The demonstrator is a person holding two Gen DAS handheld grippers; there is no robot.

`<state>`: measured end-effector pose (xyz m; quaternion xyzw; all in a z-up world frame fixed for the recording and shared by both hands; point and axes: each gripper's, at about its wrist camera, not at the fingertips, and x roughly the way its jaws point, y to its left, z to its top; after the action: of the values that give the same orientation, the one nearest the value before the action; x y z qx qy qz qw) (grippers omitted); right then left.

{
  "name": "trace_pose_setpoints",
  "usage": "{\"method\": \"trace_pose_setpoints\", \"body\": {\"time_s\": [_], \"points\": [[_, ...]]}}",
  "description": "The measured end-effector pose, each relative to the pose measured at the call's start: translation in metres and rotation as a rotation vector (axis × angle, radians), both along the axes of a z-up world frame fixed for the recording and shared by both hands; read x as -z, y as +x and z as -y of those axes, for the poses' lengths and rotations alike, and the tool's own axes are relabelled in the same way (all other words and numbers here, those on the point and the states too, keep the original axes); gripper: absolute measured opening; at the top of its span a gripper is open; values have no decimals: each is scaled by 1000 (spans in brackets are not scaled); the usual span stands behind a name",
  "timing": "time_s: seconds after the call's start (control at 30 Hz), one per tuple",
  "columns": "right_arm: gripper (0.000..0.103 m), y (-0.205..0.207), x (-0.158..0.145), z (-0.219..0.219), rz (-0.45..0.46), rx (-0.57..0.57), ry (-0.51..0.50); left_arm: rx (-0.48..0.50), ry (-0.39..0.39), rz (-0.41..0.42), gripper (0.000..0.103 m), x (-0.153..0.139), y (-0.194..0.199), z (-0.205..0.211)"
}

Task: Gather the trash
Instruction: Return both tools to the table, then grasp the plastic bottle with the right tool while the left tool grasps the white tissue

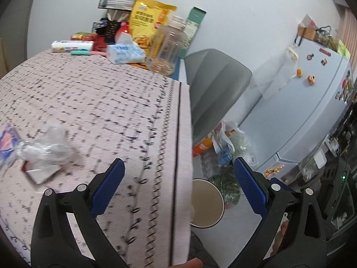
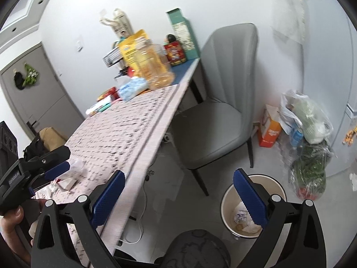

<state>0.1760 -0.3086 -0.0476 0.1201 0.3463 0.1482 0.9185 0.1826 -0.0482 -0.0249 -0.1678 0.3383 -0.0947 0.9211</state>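
Crumpled clear plastic wrap point(image 1: 44, 144) lies on the patterned tablecloth point(image 1: 100, 93) with a small red-edged box point(image 1: 41, 170) under it and a blue wrapper point(image 1: 7, 141) to its left. My left gripper point(image 1: 178, 186) is open and empty, over the table's right edge, right of this trash. It shows at the left of the right wrist view point(image 2: 48, 164), near the wrap point(image 2: 74, 166). My right gripper point(image 2: 178, 197) is open and empty above the floor, between the table and a beige trash bin point(image 2: 253, 205) that holds crumpled paper point(image 2: 241, 215). The bin shows in the left wrist view point(image 1: 206, 203).
At the table's far end stand a clear jar point(image 1: 166, 44), a yellow snack bag point(image 1: 148, 15), a tissue pack point(image 1: 125, 53) and boxes. A grey chair point(image 2: 218, 111) stands beside the table. Plastic bags point(image 2: 308, 140) and an orange carton point(image 2: 270, 127) sit on the floor by a fridge point(image 1: 308, 93).
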Motion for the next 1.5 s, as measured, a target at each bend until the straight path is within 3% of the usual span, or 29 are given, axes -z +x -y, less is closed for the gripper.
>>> {"method": "trace_pose_setpoints", "body": {"time_s": [0.37, 0.8, 1.2, 1.5], "points": [[95, -14, -11, -67, 17, -122, -24, -112, -28, 38, 97, -5, -49, -63], [95, -26, -5, -140, 13, -270, -37, -274, -14, 17, 97, 14, -108, -139], [95, -28, -6, -206, 15, -406, -54, -382, -38, -7, 94, 33, -129, -195], [95, -7, -3, -253, -9, -477, -45, -447, -40, -25, 92, 41, -125, -225]]}}
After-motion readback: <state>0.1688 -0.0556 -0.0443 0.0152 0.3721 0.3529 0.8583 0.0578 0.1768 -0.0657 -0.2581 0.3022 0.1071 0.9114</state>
